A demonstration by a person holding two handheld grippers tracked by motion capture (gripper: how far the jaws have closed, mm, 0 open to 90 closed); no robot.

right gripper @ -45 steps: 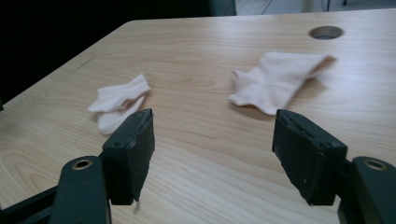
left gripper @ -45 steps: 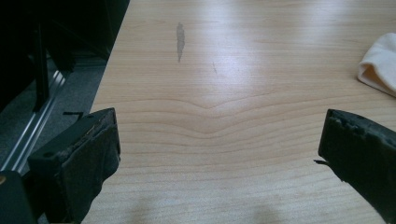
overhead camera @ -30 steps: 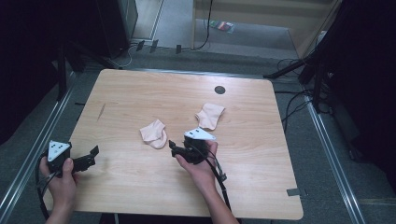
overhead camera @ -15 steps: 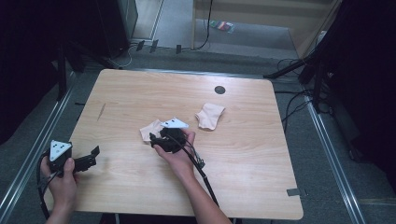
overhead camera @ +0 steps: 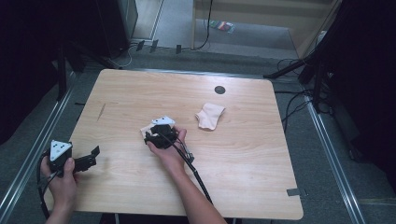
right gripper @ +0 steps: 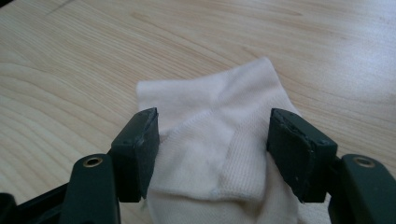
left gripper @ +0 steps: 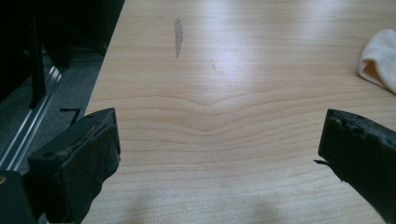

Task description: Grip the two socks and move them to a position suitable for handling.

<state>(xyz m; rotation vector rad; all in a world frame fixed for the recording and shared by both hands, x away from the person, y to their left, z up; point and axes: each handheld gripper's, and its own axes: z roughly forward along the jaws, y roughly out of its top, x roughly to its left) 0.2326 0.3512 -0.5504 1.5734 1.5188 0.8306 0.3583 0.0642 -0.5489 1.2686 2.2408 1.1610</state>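
The work in hand is to pick up the two small cream socks that lie on the wooden worktop. Judging from how things lie, it is only at the beginning: no sock is lifted yet.

The right gripper is over the near sock, which lies flat around the middle of the worktop, a little toward the left edge. In the right gripper view its two black jaws stand spread, one on each side of the sock's ribbed part. The cloth lies between them, and the left pad seems to touch its edge, but the pads are not pressing it together. In the high view this gripper covers most of that sock, and only a pale corner is seen beside it.

The second sock lies well apart, toward the right and far side, below the dark round hole in the worktop. Nothing touches it.

The left gripper is held near the front left corner. Its jaws are wide apart with only bare wood between them in the left gripper view.

What is left, I think: to close on the near sock, lift it, and then deal with the second one.
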